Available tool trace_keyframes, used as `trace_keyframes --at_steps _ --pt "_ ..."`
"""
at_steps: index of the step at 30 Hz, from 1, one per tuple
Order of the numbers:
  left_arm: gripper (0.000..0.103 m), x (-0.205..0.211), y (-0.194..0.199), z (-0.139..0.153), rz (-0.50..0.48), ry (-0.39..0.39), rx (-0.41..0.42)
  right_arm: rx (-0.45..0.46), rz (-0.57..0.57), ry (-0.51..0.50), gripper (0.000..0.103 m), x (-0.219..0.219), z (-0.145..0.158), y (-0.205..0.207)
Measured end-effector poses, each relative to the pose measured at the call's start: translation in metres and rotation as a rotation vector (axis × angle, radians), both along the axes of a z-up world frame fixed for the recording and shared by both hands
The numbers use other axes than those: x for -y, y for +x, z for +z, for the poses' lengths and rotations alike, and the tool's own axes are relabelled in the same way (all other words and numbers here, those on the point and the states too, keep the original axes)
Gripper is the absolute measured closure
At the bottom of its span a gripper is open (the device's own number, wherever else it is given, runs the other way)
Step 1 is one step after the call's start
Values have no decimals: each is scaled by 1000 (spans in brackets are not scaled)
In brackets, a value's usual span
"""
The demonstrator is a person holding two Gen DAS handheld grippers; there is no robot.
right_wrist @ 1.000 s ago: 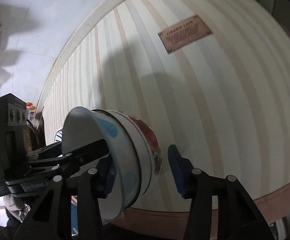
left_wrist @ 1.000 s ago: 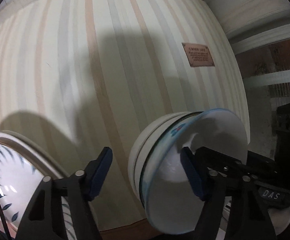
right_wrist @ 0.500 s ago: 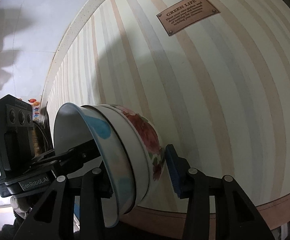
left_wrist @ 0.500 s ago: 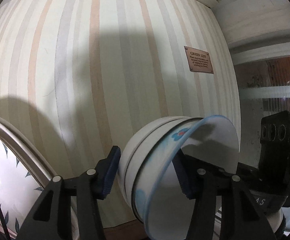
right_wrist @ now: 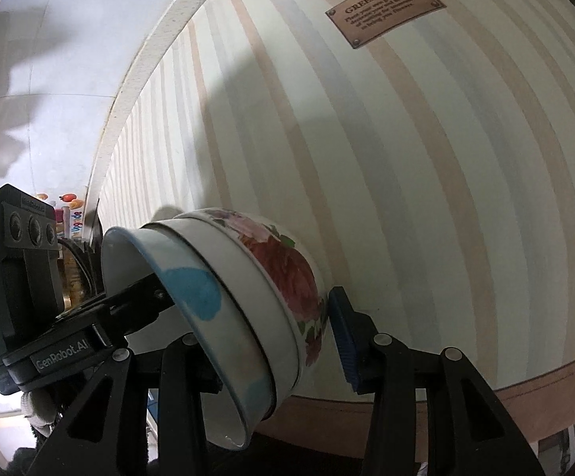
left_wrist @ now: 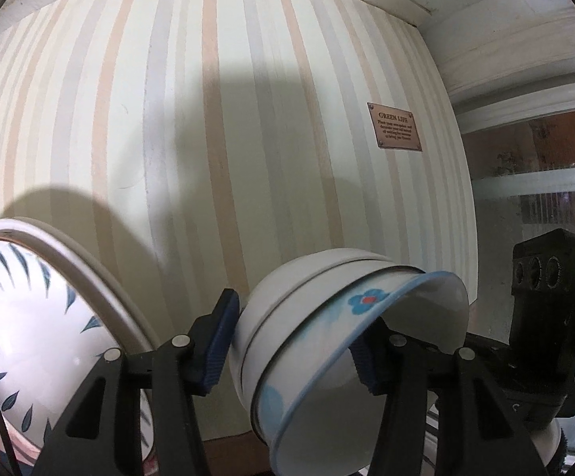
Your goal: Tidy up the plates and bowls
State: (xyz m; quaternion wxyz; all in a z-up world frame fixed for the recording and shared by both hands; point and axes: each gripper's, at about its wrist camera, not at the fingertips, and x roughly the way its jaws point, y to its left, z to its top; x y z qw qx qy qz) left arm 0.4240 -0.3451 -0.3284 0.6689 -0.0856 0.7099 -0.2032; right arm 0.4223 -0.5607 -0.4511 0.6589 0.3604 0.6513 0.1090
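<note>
Between both sets of jaws sits a nested stack of bowls (left_wrist: 327,341), tipped on its side over the striped tablecloth (left_wrist: 192,127). Left gripper (left_wrist: 293,343) and right gripper (right_wrist: 271,341) each straddle it, opened about stack-wide, pads touching the bowls. A leaf-pattern plate (left_wrist: 29,317) is off left.

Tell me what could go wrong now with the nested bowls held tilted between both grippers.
1. The stack of bowls lies tipped on its side, so the blue-flower bowl could slide out if the pinch loosens.
2. The left gripper and right gripper straddle the same stack. Uneven pulls might twist it free.
3. The leaf-pattern plate sits close by on the left, and a swing that way could knock it.
</note>
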Motion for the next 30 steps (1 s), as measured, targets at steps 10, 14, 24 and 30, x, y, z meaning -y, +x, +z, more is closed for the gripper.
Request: trace_keyframes --at_steps 10,14,24,30 --pt "54 -14 -1 17 23 14 21 -6 10 20 57 -14 18 -1" --pt "54 -22 1 21 38 21 16 -15 17 31 57 -24 20 2" --pt "54 -60 -1 54 86 29 66 14 91 47 57 -58 55 14" --pt "54 -107 -5 61 180 48 76 26 189 62 57 -101 66 31"
